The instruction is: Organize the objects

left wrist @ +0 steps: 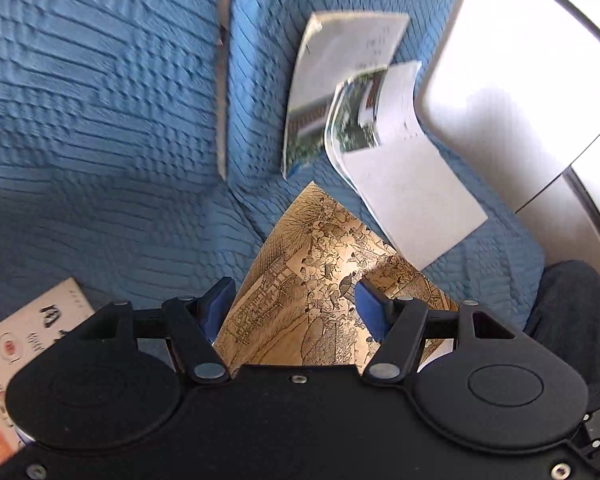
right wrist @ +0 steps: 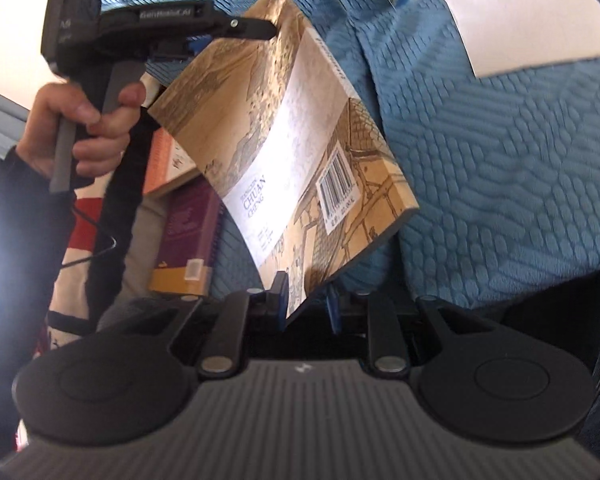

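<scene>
Two grippers on one tan book (right wrist: 300,152), tilted above the blue bedspread (right wrist: 500,168). Right gripper (right wrist: 308,304) clamped on its lower edge. Left gripper (left wrist: 296,312) spread wide around the far edge, pads apart from the cover. More books (right wrist: 188,232) stacked beside.

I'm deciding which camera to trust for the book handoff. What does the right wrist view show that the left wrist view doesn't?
Only the right wrist view: the right gripper clamping the tan illustrated book, its barcode, a purple spiral notebook, and the hand holding the left gripper.
Only the left wrist view: the left gripper open over that book, and a white-orange booklet.
Both: the book, blue quilt, white booklets.
</scene>
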Motion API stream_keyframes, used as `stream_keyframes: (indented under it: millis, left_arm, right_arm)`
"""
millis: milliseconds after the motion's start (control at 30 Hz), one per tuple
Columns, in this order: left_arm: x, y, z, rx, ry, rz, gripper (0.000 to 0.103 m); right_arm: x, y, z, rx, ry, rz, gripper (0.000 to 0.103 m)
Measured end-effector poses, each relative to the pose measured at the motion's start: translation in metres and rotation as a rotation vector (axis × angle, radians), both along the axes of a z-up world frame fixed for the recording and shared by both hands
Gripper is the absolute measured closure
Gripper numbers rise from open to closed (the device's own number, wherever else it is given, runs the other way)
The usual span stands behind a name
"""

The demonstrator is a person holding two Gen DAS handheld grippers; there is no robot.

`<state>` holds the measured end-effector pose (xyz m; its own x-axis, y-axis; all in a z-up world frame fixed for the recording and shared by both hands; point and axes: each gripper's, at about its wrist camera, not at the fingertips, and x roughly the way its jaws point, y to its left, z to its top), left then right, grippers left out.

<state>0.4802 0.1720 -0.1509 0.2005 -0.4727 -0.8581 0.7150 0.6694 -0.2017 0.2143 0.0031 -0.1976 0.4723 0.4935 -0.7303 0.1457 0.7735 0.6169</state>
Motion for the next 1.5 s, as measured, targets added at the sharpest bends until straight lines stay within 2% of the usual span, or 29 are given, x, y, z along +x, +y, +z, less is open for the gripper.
stream_keyframes:
  millis: [267,800,1033,1300,1500]
  left_arm:
    - [0.006,-0.027,-0.028,0.053,0.021,-0.048,0.041]
    - [0.002,-0.07,-0.052,0.106,0.035,-0.138,0.041]
    - [0.003,-0.085,-0.074,0.201,0.025,-0.15,0.041]
    - [0.014,-0.083,-0.086,0.26,0.013,-0.106,0.034]
    - [0.009,-0.076,-0.071,0.256,-0.021,-0.067,0.037]
  right_arm:
    - [0.0,-0.005,-0.019,0.01,0.043,-0.02,0.082]
    - [-0.006,-0.004,-0.038,0.045,0.084,-0.028,0.082]
    - [0.0,0.004,-0.046,0.058,0.096,-0.039,0.082]
    - [0.001,-0.005,-0.047,0.074,0.139,-0.083,0.08]
    - [-0.003,-0.006,-0.037,0.023,0.131,-0.084,0.08]
